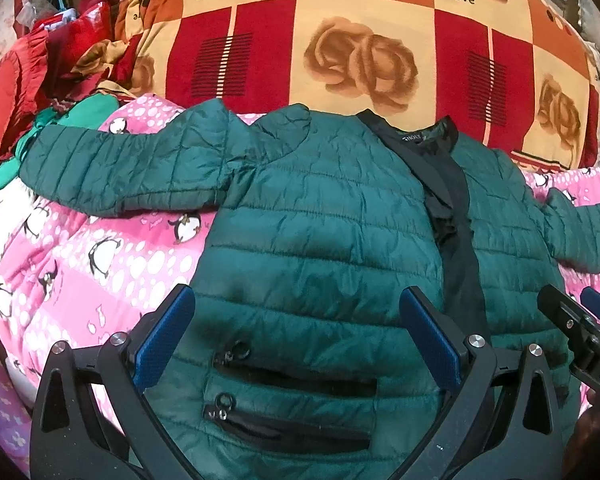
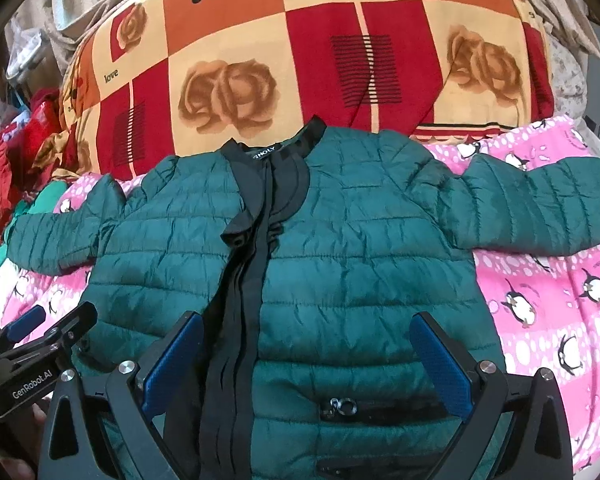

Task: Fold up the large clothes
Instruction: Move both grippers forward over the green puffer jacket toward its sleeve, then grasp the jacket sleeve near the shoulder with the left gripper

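Note:
A dark green quilted jacket [image 1: 320,220] lies flat, front up, on a pink penguin blanket [image 1: 100,264], sleeves spread to both sides. It has a black front placket and collar [image 2: 256,184]. My left gripper [image 1: 296,336] is open above the jacket's left lower panel, over the zip pockets [image 1: 292,384]. My right gripper [image 2: 306,356] is open above the right lower panel, near a pocket zip [image 2: 342,406]. Each gripper shows at the edge of the other's view: the right one [image 1: 580,320], the left one [image 2: 48,332]. Neither holds anything.
A red, orange and cream rose-patterned quilt [image 1: 340,40] is piled behind the jacket. A heap of red and green clothes [image 1: 40,80] lies at the far left. The pink blanket [image 2: 560,300] extends to the right of the jacket.

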### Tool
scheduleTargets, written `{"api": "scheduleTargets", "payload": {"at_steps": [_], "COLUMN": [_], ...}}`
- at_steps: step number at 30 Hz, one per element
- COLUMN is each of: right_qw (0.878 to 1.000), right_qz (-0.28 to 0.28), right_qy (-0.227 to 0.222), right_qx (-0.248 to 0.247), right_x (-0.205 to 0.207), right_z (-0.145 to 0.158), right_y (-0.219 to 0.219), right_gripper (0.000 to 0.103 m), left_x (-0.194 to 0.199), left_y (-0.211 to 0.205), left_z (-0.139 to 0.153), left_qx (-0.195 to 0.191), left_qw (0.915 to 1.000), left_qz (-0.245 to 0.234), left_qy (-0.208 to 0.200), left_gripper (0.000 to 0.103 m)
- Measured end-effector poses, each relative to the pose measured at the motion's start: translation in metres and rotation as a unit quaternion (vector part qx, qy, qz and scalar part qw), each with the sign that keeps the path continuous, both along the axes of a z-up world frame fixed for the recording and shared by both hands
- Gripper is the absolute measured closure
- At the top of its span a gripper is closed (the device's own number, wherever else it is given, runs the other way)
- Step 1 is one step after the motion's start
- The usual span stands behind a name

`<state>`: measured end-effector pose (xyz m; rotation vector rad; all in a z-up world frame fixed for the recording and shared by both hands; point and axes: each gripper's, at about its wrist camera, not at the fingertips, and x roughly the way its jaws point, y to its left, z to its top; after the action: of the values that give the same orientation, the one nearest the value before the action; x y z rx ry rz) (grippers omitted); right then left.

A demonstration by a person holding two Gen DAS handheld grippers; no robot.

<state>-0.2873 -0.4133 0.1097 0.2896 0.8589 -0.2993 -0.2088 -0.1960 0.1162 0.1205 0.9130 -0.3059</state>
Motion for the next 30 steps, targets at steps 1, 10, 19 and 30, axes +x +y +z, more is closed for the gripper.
{"api": "scheduleTargets", "payload": {"at_steps": [1,10,19,30], "right_qw": [1.0,1.0,1.0,1.0], "right_qz": [0.0,-0.003,0.0,0.007], "right_qy": [0.003,0.013,0.005,0.001], "right_qx": [-0.002,-0.02,-0.025,-0.028], "right_x": [0.003,0.029,0.052,0.086], "right_z": [-0.001,0.0,0.004,0.007], "right_y": [-0.001,-0.011,-0.02,-0.031], "right_gripper": [0.0,0.0,0.0,0.0], "left_x": [0.003,0.029,0.06,0.093], "left_y": [-0.001,-0.006,0.0,0.006], "left_z": [0.001,0.014,0.013,0.006], "left_qx": [0.002,0.004,0.009,0.016], "left_qw": [1.0,0.9998,0.999,0.9975], "left_qz": [0.001,0.015,0.039,0.058], "left_qy": [0.0,-0.014,-0.021,-0.036], "left_gripper": [0.001,0.001,0.001,0.001]}}
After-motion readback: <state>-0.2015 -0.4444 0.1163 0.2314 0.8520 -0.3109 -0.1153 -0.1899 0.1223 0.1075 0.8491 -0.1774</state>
